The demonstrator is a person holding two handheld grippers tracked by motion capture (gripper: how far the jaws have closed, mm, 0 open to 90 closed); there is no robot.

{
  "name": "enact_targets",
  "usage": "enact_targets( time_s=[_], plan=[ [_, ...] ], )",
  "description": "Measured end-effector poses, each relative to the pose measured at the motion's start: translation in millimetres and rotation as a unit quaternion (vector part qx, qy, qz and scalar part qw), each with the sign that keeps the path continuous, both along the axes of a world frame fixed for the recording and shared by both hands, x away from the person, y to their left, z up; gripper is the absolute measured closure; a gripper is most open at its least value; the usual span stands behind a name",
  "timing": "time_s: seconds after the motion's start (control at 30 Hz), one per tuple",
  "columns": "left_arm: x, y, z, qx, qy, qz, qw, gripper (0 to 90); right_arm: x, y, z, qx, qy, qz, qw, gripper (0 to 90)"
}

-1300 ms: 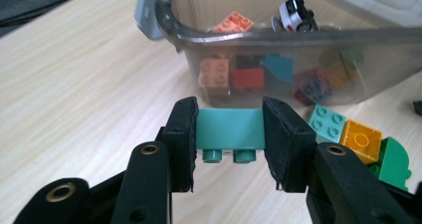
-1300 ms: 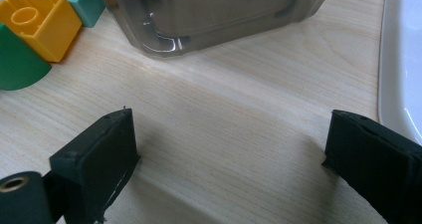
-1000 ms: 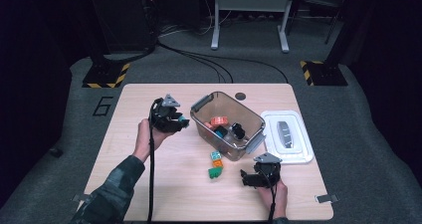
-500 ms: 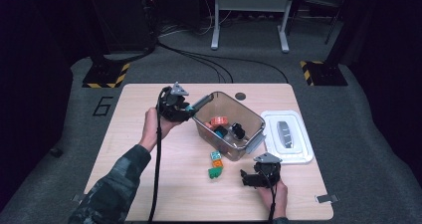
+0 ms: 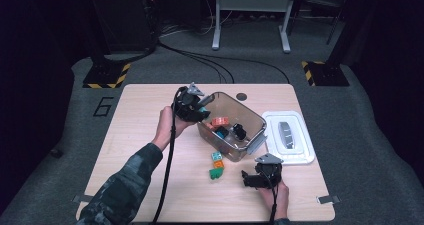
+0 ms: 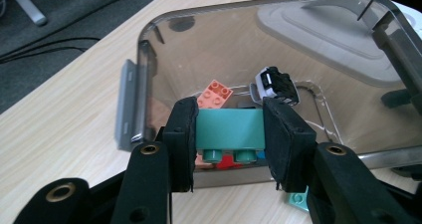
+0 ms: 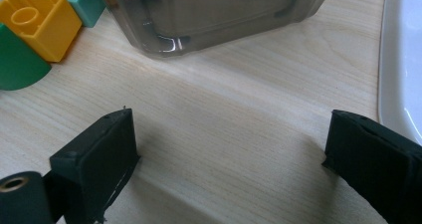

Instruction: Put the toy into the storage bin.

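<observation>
My left gripper (image 6: 228,134) is shut on a teal brick (image 6: 230,129), studs pointing down, held above the near wall of the clear plastic bin (image 6: 149,59). In the high view the left gripper (image 5: 197,109) hangs at the bin's (image 5: 256,116) left rim. Inside the bin lie an orange brick (image 6: 215,93), a red piece and a black-and-white toy (image 6: 276,82). My right gripper (image 7: 226,149) stands open, low over bare table in front of the bin; in the high view the right gripper (image 5: 248,177) is near the front edge.
A yellow brick (image 7: 37,22), a teal brick (image 7: 82,2) and a green rounded piece (image 7: 17,59) lie on the table beside the bin. The white bin lid (image 5: 290,135) lies to the right. The table's left half (image 5: 135,120) is bare wood.
My left gripper has carried the teal brick to the right and a little up, from the table's left part to the bin's rim. The right gripper has stayed still.
</observation>
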State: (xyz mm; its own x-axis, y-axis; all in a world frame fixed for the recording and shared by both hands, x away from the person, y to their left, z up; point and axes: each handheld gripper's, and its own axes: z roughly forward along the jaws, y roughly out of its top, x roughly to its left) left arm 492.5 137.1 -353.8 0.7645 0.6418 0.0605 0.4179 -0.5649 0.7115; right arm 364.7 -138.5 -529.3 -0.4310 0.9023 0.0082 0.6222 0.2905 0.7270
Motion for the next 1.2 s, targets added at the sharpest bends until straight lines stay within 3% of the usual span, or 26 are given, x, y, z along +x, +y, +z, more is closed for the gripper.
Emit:
enact_targets(
  time_s=[0.37,0.67,1.2],
  plan=[
    [-0.8,-22.8,-13.8,-0.001,0.030,-0.016,0.9994,59.0,0.1,0.0,0.0,0.000,0.000,0.000,1.0000,5.2],
    [-2.5,-35.3,-26.5,0.017,0.062,-0.025,0.9976,58.8,-0.1,-0.3,0.0,-0.002,0.000,0.000,1.0000,5.3],
    [3.3,-37.3,-34.9,0.035,0.090,-0.026,0.9950,58.5,-0.3,-0.3,0.0,-0.002,0.000,0.001,1.0000,5.3]
  ],
)
